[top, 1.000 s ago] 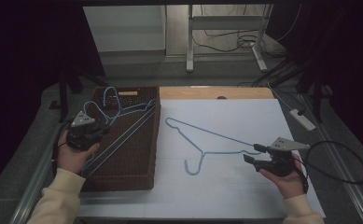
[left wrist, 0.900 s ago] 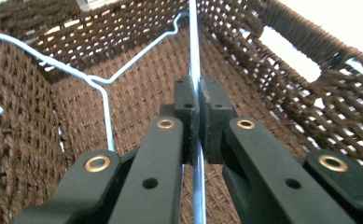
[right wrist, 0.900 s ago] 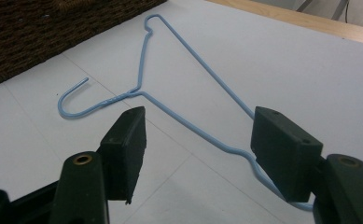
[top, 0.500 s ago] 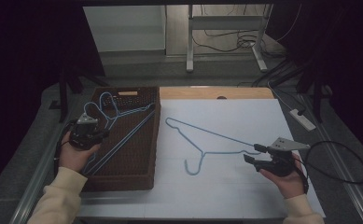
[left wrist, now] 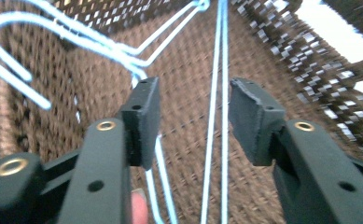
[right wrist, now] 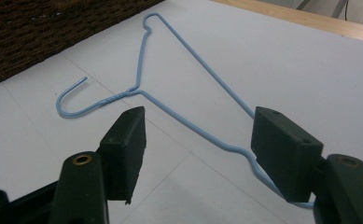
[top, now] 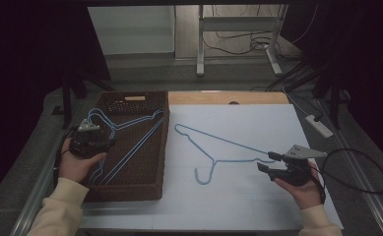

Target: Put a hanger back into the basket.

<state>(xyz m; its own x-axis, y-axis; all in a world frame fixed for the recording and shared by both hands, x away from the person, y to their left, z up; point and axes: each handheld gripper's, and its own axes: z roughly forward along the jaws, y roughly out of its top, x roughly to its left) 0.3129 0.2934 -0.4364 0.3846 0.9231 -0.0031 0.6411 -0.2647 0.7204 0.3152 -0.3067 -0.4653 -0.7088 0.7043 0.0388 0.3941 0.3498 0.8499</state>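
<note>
A: In the brown basket [top: 130, 189], at the left — blue hangers [left wrist: 216, 116] lying on the weave. Left gripper [top: 91, 140] above them, jaws just parted, nothing pinched between.

B: On the white sheet [top: 238, 206], mid-table — single blue hanger [top: 213, 150] lying flat, hook toward the person. Right gripper [right wrist: 198, 149] at its far right corner, jaws apart, wire passing by one pad.

High cam looks fwd and down over table [top: 258, 206] from the person's side. Left gripper cam sits close above basket [left wrist: 188, 140] floor; right gripper cam, low and close, shares hanger [right wrist: 188, 100] w/ high view [top: 213, 150].
</note>
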